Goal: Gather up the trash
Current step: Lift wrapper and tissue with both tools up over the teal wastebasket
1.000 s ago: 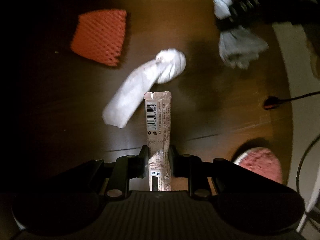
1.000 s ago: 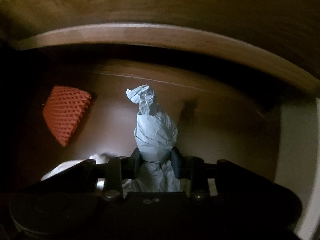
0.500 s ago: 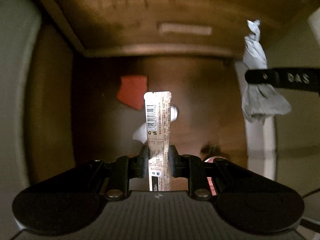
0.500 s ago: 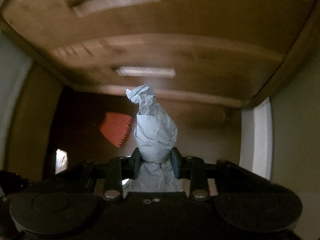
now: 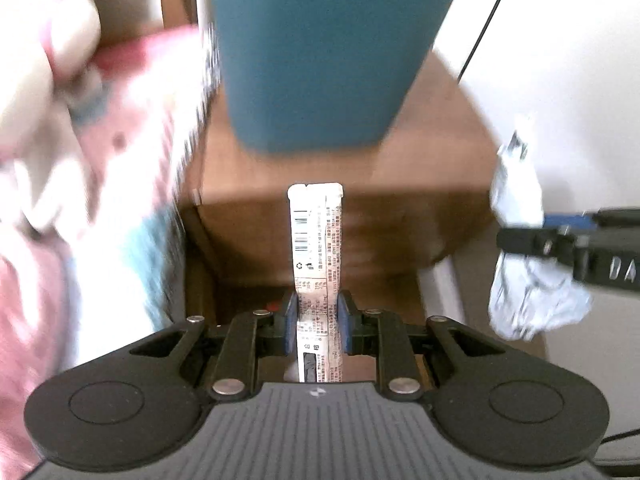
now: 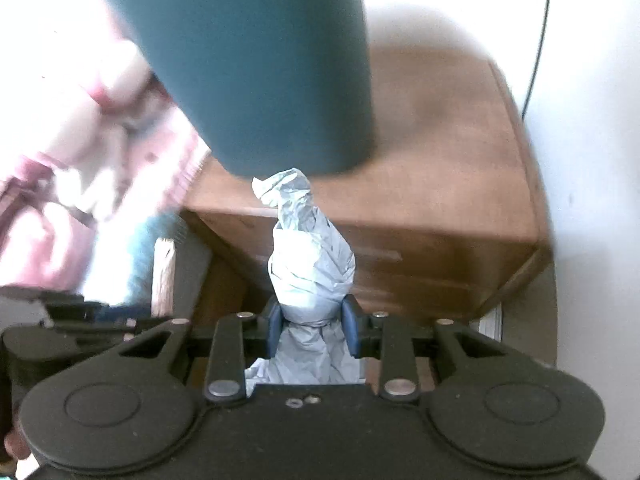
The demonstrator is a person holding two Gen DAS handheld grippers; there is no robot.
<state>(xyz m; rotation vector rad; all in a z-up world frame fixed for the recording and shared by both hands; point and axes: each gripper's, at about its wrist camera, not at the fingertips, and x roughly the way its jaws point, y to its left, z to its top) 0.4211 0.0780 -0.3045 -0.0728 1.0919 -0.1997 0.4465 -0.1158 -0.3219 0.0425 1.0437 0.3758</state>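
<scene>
My left gripper (image 5: pixel 317 322) is shut on a long white stick wrapper (image 5: pixel 316 240) with a barcode, which stands up between the blue pads. My right gripper (image 6: pixel 313 326) is shut on a crumpled pale grey paper wad (image 6: pixel 310 264). In the left wrist view the same paper wad (image 5: pixel 520 272) and the right gripper's finger (image 5: pixel 560 240) show at the right edge. A tall teal bin (image 5: pixel 320 52) stands on a wooden cabinet (image 5: pixel 432 148) ahead of both grippers; the teal bin (image 6: pixel 264 64) fills the upper right wrist view, its opening out of sight.
The wooden cabinet (image 6: pixel 452 208) has drawers on its front and stands against a white wall (image 6: pixel 580 160) with a black cable (image 6: pixel 536 60). Blurred pink and white fabric (image 5: pixel 80 180) fills the left side. The same pink fabric (image 6: pixel 72 184) is left of the bin.
Both grippers have risen from the dark floor under the furniture up to cabinet-top level, each keeping its hold. The floor litter is out of view; the teal bin has come into view.
</scene>
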